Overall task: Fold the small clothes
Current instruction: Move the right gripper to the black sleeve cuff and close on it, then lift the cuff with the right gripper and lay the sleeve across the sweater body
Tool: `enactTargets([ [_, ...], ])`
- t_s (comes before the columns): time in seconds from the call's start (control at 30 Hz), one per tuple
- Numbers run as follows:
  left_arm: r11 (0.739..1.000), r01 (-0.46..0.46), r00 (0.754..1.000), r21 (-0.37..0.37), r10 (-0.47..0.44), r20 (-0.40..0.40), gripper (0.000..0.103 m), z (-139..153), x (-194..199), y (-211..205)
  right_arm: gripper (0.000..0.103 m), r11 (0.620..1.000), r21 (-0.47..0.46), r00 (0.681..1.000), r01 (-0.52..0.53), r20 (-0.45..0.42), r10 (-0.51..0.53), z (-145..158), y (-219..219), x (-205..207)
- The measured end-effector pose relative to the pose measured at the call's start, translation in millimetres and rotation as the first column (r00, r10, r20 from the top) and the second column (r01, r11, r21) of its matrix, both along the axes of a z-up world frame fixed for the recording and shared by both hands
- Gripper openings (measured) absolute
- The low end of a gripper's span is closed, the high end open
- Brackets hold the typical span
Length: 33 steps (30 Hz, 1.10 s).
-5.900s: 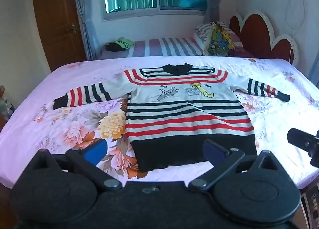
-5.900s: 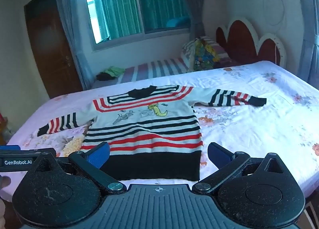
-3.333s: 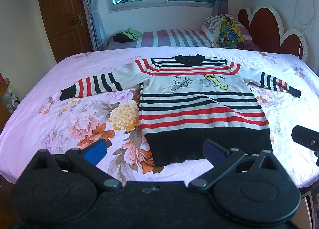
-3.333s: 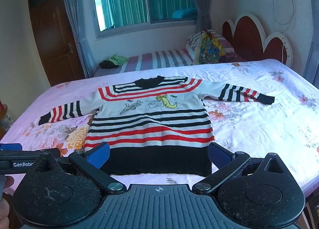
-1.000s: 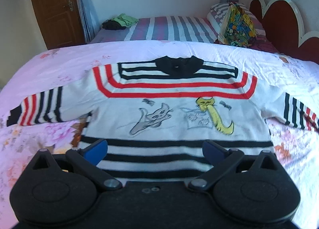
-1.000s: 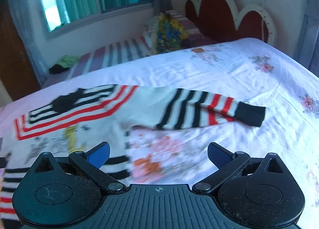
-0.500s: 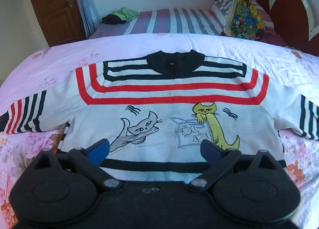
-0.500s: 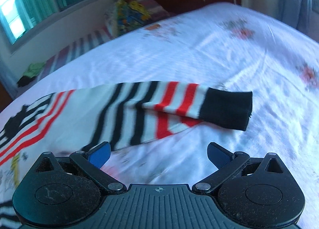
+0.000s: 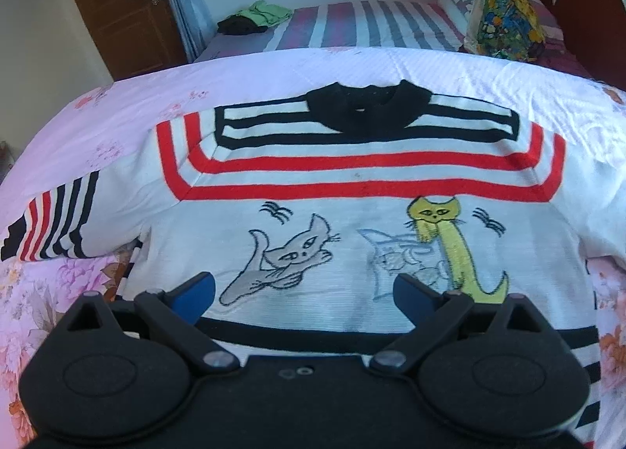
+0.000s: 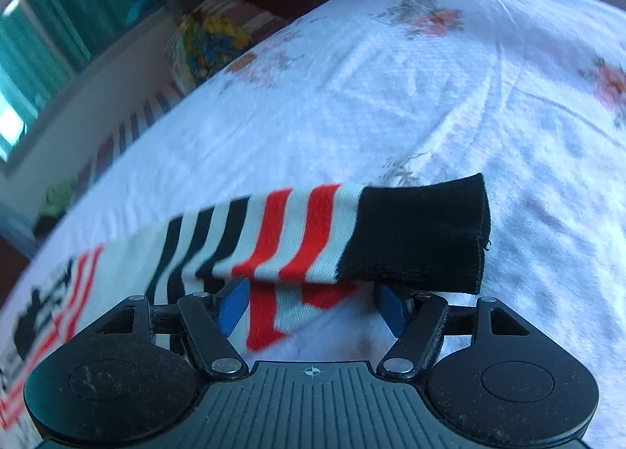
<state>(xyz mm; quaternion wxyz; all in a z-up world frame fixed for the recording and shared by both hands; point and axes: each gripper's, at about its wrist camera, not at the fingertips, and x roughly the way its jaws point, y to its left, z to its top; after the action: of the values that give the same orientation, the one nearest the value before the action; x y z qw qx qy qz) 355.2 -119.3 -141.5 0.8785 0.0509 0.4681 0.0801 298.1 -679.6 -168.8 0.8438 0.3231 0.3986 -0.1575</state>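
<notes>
**My right gripper is closing on the sleeve**

My right gripper (image 10: 311,302) points down at the bed, close to the end of the sweater's right sleeve (image 10: 313,233). Its jaws are closing. The striped part of the sleeve, next to the black cuff (image 10: 418,233), lies between the two blue pads (image 10: 232,306). I cannot tell if the pads press the cloth yet.

My left gripper (image 9: 305,294) hangs tilted down over the middle of the sweater (image 9: 352,183). Its jaws are wide apart and hold nothing.

The sweater lies flat and face up on the bed (image 9: 129,96), with both sleeves spread out to the sides. The bed has a pale sheet with flowers on it. Behind it is a second bed with a striped cover (image 9: 364,22), a brown door (image 9: 117,2), a window (image 10: 43,42) with green curtains, and a dark red headboard (image 9: 587,22).

I count one sweater, two cats sewn on its front (one grey (image 9: 281,257), one yellow (image 9: 446,237)), two beds, one bright pillow (image 9: 504,18) and one small pile of clothes (image 9: 254,16)
</notes>
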Motion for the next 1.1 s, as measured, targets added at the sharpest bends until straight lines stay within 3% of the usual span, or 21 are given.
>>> enactTargets([
  [0.13, 1.000, -0.004, 1.000, 0.000, 0.004, 0.009, 0.097, 0, -1, 5, 0.083, 0.996, 0.068, 0.998, 0.058, 0.033, -0.060, 1, -9, 1],
  [0.27, 1.000, 0.005, 1.000, -0.011, -0.004, 0.012, 0.092, 1, -1, 6, 0.080, 0.997, 0.008, 0.996, 0.083, 0.027, -0.083, 2, -4, 5],
  [0.33, 1.000, 0.016, 1.000, -0.014, -0.016, 0.018, 0.091, 2, -2, 5, 0.054, 0.995, -0.041, 0.996, 0.092, 0.018, -0.091, 5, -1, 7],
  [0.43, 0.999, 0.036, 0.999, -0.013, -0.035, 0.020, 0.090, 3, -3, 5, 0.033, 0.993, -0.065, 0.995, 0.098, 0.015, -0.098, 8, -2, 5],
  [0.53, 0.997, 0.058, 0.998, -0.047, -0.058, 0.004, 0.086, 4, -3, 9, 0.024, 0.991, -0.102, 0.995, 0.087, 0.047, -0.083, 17, 3, 4],
  [0.67, 0.994, 0.055, 0.999, -0.096, -0.055, 0.002, 0.084, 6, -3, 20, 0.021, 0.978, -0.210, 0.993, -0.002, 0.113, 0.027, 45, 32, 14],
  [0.8, 0.994, 0.066, 0.997, -0.089, -0.063, 0.037, 0.084, 11, -4, 29, 0.015, 0.956, -0.270, 0.972, -0.113, 0.168, 0.162, 74, 83, 28],
  [0.83, 0.993, 0.070, 0.997, -0.091, -0.067, 0.041, 0.084, 12, -4, 33, 0.011, 0.948, -0.282, 0.961, -0.150, 0.183, 0.206, 81, 101, 32],
  [1.0, 0.990, 0.086, 0.995, -0.115, -0.080, 0.057, 0.078, 15, 3, 57, 0.010, 0.874, -0.335, 0.876, -0.352, 0.212, 0.433, 98, 212, 55],
  [1.1, 0.982, 0.089, 0.996, -0.168, -0.085, 0.032, 0.072, 9, 10, 76, 0.010, 0.821, -0.333, 0.832, -0.463, 0.155, 0.532, 87, 280, 69],
])
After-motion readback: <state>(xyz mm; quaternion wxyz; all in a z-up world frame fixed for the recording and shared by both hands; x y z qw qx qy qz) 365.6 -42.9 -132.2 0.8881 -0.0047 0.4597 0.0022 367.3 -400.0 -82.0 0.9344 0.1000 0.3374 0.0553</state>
